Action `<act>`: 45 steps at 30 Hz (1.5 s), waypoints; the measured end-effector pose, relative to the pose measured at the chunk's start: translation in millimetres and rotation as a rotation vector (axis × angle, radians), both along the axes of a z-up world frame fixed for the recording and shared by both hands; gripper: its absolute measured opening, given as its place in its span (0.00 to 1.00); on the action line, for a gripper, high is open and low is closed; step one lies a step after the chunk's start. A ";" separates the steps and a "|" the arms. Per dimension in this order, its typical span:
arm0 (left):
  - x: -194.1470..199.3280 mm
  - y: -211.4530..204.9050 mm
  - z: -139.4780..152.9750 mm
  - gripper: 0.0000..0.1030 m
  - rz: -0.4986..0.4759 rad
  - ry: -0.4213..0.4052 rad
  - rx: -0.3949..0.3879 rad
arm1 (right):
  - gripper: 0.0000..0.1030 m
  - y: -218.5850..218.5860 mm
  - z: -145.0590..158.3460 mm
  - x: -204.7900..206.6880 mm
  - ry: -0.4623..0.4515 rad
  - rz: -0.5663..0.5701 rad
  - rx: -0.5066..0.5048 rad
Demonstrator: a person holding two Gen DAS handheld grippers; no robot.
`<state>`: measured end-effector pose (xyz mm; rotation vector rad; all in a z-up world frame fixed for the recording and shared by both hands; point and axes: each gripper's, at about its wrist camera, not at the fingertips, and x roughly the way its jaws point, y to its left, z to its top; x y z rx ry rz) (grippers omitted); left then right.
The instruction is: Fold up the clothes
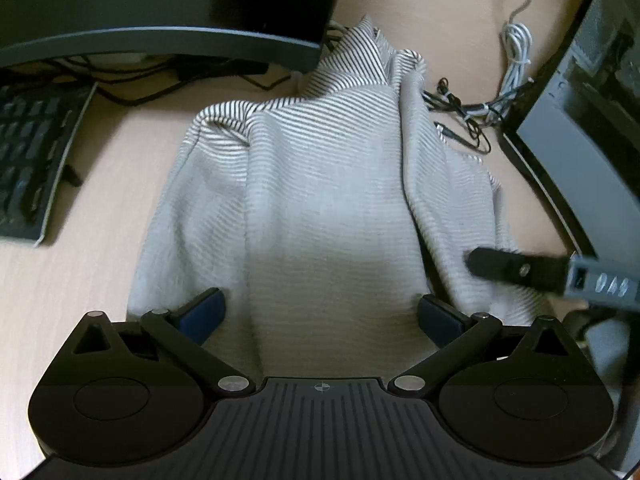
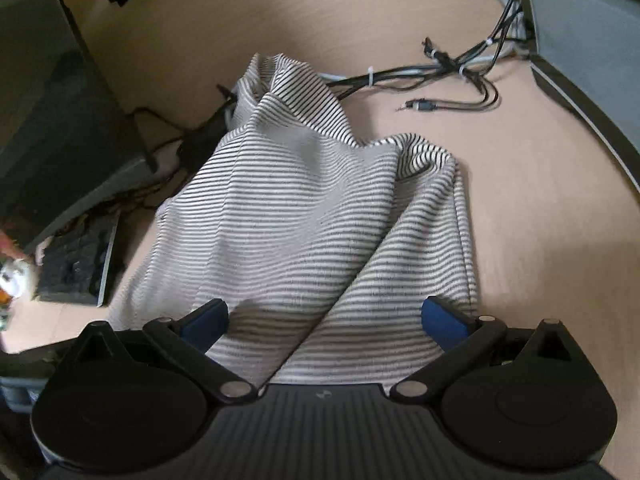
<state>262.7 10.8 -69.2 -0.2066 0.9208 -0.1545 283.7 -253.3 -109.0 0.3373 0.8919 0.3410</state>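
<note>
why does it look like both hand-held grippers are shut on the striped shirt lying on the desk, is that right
Not quite. Both wrist views show the left hand-held gripper and right hand-held gripper wide open over the striped shirt, gripping nothing. The shirt does lie on the desk.

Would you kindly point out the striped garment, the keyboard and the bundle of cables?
striped garment [image 1: 328, 200]: left wrist view, middle of the flat front panel.
keyboard [image 1: 28, 160]: left wrist view, on its keys.
bundle of cables [image 2: 400, 74]: right wrist view, tied stretch beyond the garment.
</note>
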 end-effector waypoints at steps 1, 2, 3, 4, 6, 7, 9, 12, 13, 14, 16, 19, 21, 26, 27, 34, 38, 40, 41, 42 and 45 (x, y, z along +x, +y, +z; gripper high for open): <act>-7.6 -1.2 0.8 1.00 0.001 0.004 0.005 | 1.00 -2.7 -0.9 -4.7 0.014 0.017 0.009; -15.1 -1.3 1.8 1.00 -0.003 0.013 0.004 | 1.00 -5.8 -1.1 -11.5 0.030 0.029 0.018; -22.4 -1.6 3.2 1.00 -0.011 0.023 0.000 | 1.00 -8.4 0.0 -20.6 0.047 0.036 0.029; -29.7 -1.9 4.5 1.00 -0.018 0.034 -0.004 | 1.00 -11.1 1.1 -29.8 0.063 0.043 0.040; -45.7 1.2 6.9 1.00 -0.045 0.057 -0.012 | 1.00 -13.6 3.2 -46.8 0.090 0.053 0.050; -53.9 3.8 7.7 1.00 -0.063 0.067 -0.013 | 1.00 -10.2 4.1 -53.1 0.090 0.053 0.035; -68.6 11.6 9.6 1.00 -0.089 0.089 -0.029 | 1.00 -3.5 6.0 -65.6 0.090 0.053 0.004; -83.7 29.2 10.4 1.00 -0.109 0.106 -0.071 | 1.00 6.6 8.9 -84.4 0.091 0.053 -0.041; -86.8 34.6 10.4 1.00 -0.112 0.107 -0.087 | 1.00 10.0 9.9 -90.7 0.091 0.053 -0.056; -88.1 37.9 10.6 1.00 -0.111 0.110 -0.099 | 1.00 13.3 10.9 -97.0 0.092 0.053 -0.071; -88.6 42.0 11.1 1.00 -0.108 0.119 -0.118 | 1.00 20.1 12.8 -109.5 0.092 0.053 -0.102; -85.3 43.0 11.8 1.00 -0.128 0.129 -0.122 | 1.00 30.2 15.7 -128.4 0.093 0.053 -0.147; -85.1 44.4 11.9 1.00 -0.147 0.136 -0.134 | 1.00 35.1 17.4 -138.2 0.093 0.046 -0.171; -79.5 53.4 12.0 1.00 -0.149 0.142 -0.180 | 1.00 32.4 19.6 -139.1 0.089 -0.029 -0.178; -78.5 55.6 12.3 1.00 -0.145 0.137 -0.184 | 1.00 31.9 20.0 -139.3 0.088 -0.044 -0.180; -64.9 80.4 32.1 1.00 -0.066 -0.004 -0.131 | 0.98 28.1 44.3 -145.7 -0.021 -0.095 -0.285; -60.1 99.0 42.4 1.00 -0.017 -0.053 -0.066 | 0.93 31.0 68.3 -158.4 -0.129 -0.123 -0.332; -60.8 105.3 43.8 1.00 -0.012 -0.055 -0.072 | 0.83 37.3 71.5 -156.9 -0.137 -0.127 -0.334; -62.1 106.0 43.5 1.00 -0.020 -0.051 -0.087 | 0.72 40.1 71.2 -154.5 -0.127 -0.126 -0.322; -64.2 106.0 42.9 1.00 -0.034 -0.045 -0.103 | 0.67 44.4 69.8 -152.1 -0.115 -0.118 -0.310; -72.9 101.6 37.6 1.00 -0.101 -0.023 -0.164 | 0.61 62.8 61.9 -144.4 -0.081 -0.074 -0.275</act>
